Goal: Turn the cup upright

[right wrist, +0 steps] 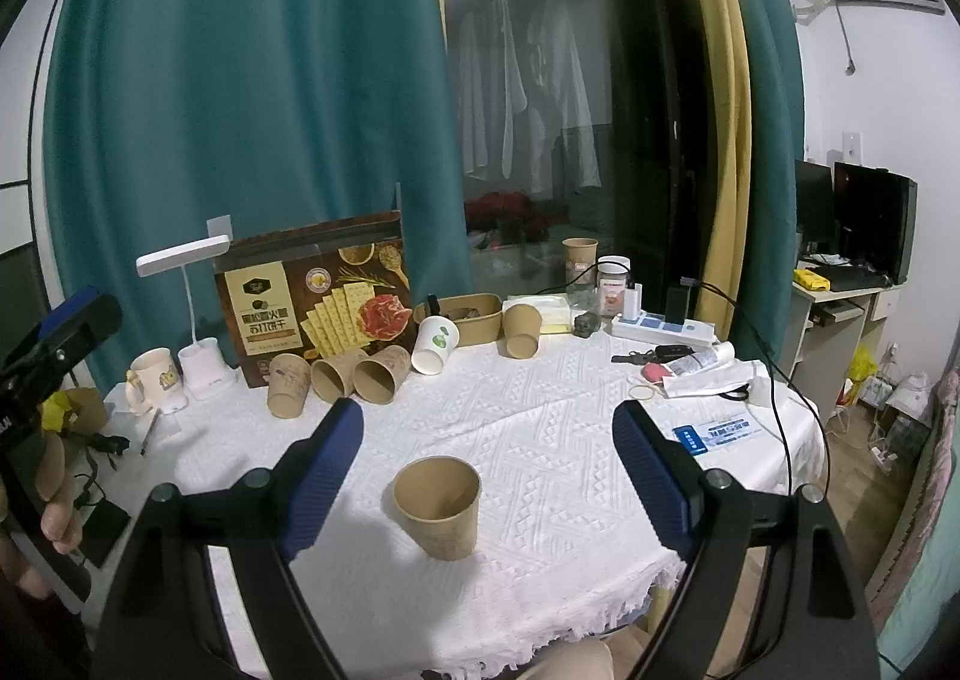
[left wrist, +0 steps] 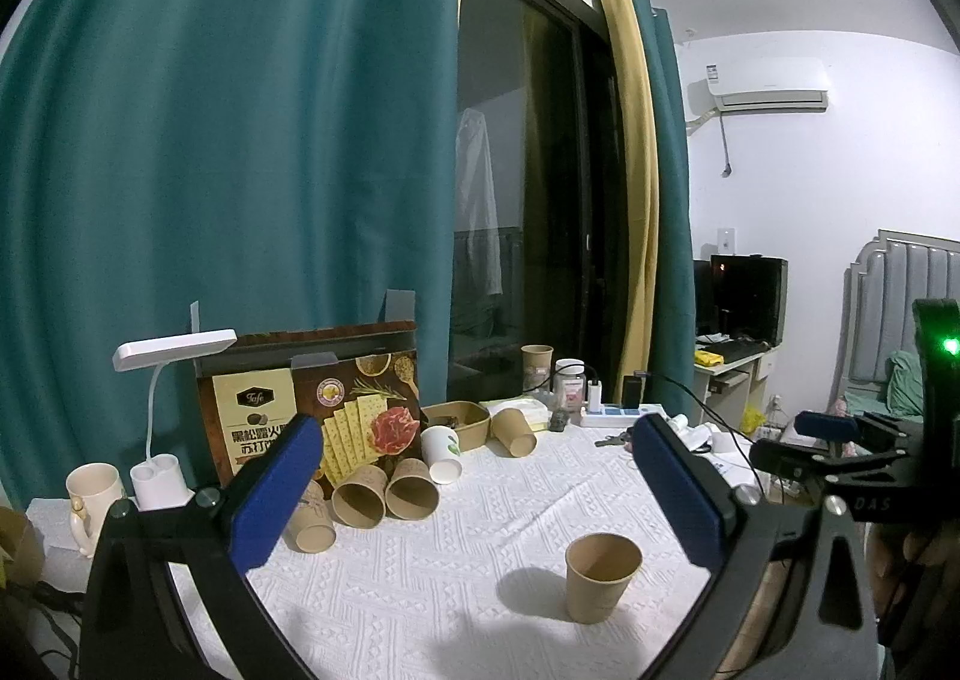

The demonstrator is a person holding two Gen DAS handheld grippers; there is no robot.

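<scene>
A brown paper cup [left wrist: 602, 577] stands upright, mouth up, alone on the white tablecloth; it also shows in the right wrist view [right wrist: 440, 505]. My left gripper [left wrist: 477, 491] is open and empty, held above the cloth with the cup low between its fingers, nearer the right one. My right gripper [right wrist: 489, 473] is open and empty, with the cup between and just below its blue fingertips, not touching. The right gripper also shows at the right edge of the left wrist view [left wrist: 840, 434].
Several brown paper cups [right wrist: 354, 374] lie on their sides near a cracker box [right wrist: 315, 299], with a white cup [right wrist: 435, 345] and another brown cup [right wrist: 521, 330]. A desk lamp [right wrist: 198, 320], mug [right wrist: 150, 380], power strip [right wrist: 663, 327] and cables sit around the table's edges.
</scene>
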